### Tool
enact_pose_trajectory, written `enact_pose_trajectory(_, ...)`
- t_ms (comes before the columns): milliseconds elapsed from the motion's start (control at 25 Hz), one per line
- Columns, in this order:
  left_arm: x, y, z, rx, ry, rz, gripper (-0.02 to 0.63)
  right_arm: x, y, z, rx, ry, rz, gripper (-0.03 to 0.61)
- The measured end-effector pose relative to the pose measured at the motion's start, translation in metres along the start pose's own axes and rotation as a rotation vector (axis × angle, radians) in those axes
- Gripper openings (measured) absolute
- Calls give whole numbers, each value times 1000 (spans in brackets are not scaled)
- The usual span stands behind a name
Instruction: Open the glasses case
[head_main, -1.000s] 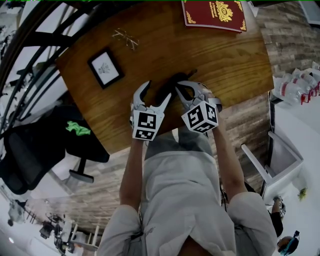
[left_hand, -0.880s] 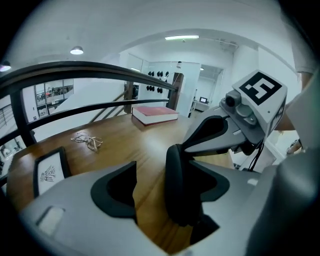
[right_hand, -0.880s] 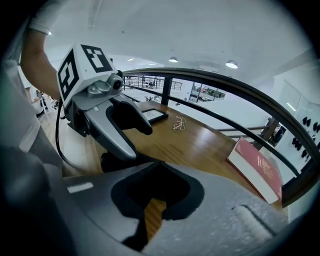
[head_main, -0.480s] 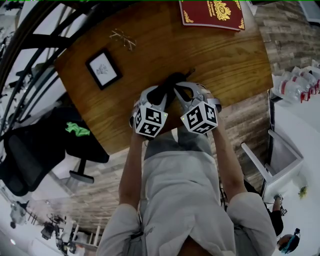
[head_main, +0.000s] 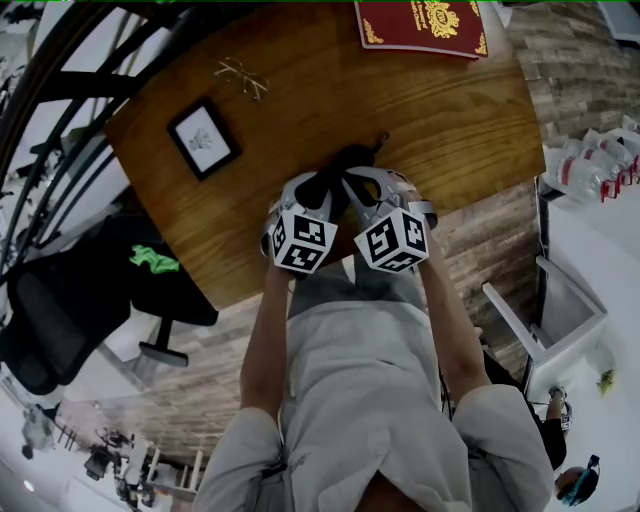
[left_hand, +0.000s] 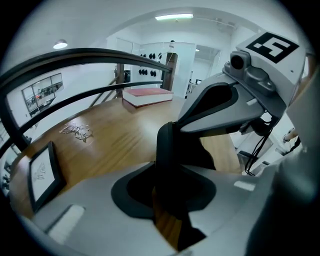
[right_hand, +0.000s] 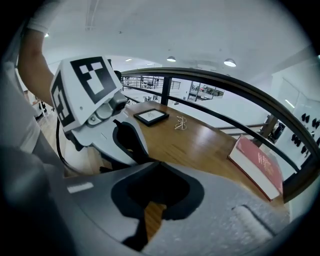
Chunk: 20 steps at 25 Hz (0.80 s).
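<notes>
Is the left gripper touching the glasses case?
Touching. The left gripper view shows the left gripper, whose jaws have just been closing, pressing on the dark glasses case standing between them.

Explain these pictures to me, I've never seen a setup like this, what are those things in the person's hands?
A person holds a two-jaw gripper in each hand. One picture comes from a head camera looking down; the other two from cameras riding on the grippers. On the wooden table lie a framed picture, wire eyeglasses, a red book and a black glasses case. The left gripper has just been closing its jaws and now clamps the case; the right gripper is shut beside it.
</notes>
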<state>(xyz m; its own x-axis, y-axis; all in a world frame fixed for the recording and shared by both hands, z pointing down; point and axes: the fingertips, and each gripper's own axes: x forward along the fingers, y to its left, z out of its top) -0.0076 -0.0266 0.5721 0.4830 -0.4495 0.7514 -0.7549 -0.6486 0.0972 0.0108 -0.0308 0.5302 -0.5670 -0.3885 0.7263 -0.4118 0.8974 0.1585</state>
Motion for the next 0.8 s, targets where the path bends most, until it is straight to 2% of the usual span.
enact_pose_trajectory(280, 2, 9, -4, -47, 6, 18, 92, -11, 3, -14, 62, -8, -2, 3)
enact_pose_trajectory(800, 5, 19, -5, -99, -22, 22, 86, -23, 7, -29, 97, -30, -39, 3)
